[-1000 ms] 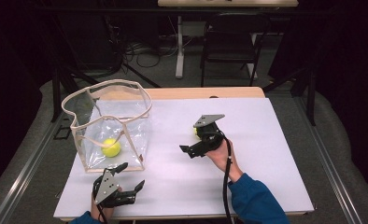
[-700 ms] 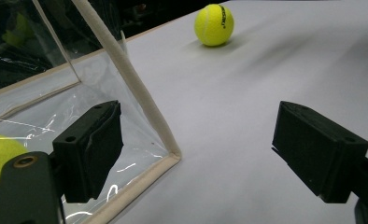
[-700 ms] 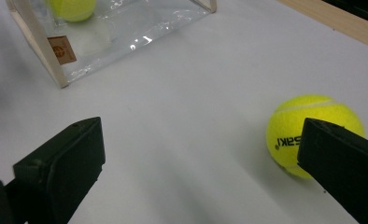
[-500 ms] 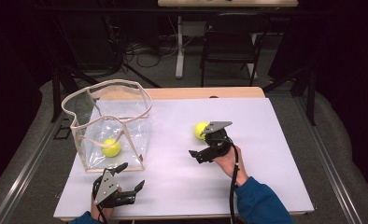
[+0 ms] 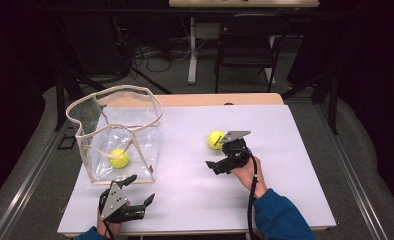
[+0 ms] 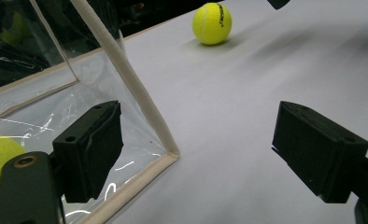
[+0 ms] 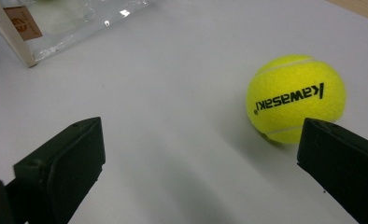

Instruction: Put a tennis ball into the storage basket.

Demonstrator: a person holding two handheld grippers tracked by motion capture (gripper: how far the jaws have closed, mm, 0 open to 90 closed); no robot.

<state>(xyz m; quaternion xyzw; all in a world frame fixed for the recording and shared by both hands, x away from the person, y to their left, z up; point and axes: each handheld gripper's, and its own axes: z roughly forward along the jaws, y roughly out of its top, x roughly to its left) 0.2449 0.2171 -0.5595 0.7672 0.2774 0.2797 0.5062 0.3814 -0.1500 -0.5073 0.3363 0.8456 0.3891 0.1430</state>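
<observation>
My right gripper (image 5: 216,156) sits released near the table's (image 5: 295,190) middle, jaws spread, with the tennis ball (image 5: 215,139) just beyond and partly hidden by its plate. My left gripper (image 5: 136,191), also released, rests at the near edge beside the clear bag (image 5: 152,120), which holds a second ball (image 5: 119,158).
</observation>
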